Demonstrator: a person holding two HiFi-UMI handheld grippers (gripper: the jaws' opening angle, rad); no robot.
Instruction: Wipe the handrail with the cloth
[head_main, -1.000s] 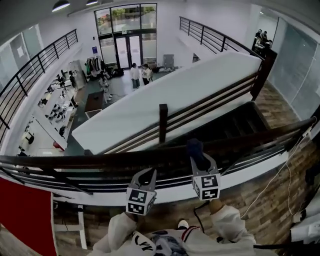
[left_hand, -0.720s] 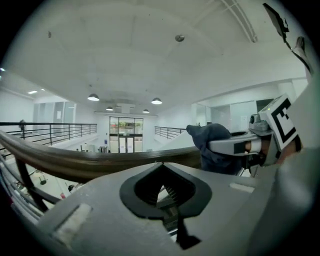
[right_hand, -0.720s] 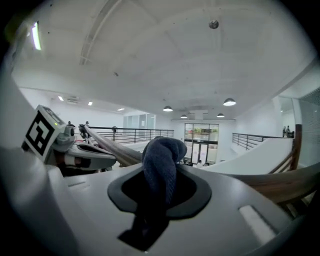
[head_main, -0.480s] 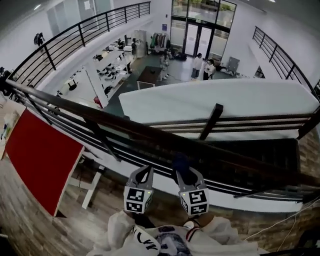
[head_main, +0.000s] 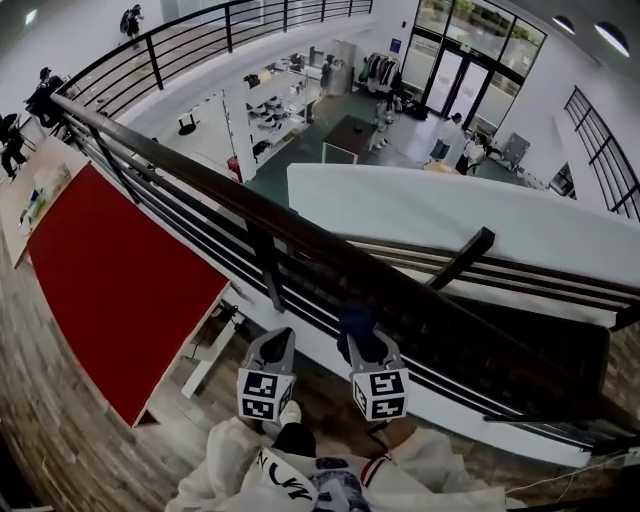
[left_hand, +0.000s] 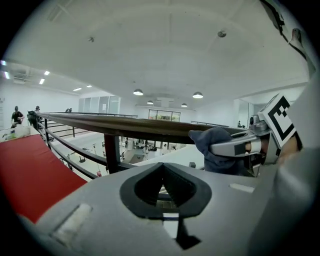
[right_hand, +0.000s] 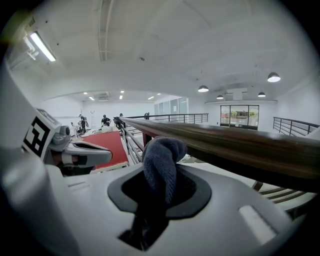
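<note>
Since the earlier frames both grippers have travelled left along the handrail (head_main: 330, 255), and a red panel (head_main: 120, 270) that sat at the margin now fills the left of the head view.

Right gripper (head_main: 360, 345): jaws clamped on a dark blue cloth (head_main: 357, 322). In the right gripper view the cloth (right_hand: 162, 162) stands up from between the jaws as a folded bunch, its top against the near side of the wooden rail (right_hand: 240, 142). From the left gripper view the same bunch (left_hand: 215, 147) projects past the right gripper (left_hand: 235, 147) and meets the rail's edge (left_hand: 125, 127).

Left gripper (head_main: 277, 345): jaws drawn together with nothing between them, as its own view confirms (left_hand: 161, 175). It is held just beside the right gripper, below the rail and clear of it. The right gripper view shows it (right_hand: 82, 152) off to the left, apart from the cloth.

Surface: dark brown wooden top rail running diagonally from upper left to lower right, carried on dark posts with thinner bars beneath.

Room: upper gallery with wood-plank floor (head_main: 60, 400). The red panel lies flat on the gallery side of the railing. Beyond the rail, a long white slab (head_main: 430, 215) and an open lower hall, with several people standing near glass doors (head_main: 455, 135). Matching railings line the far galleries.
</note>
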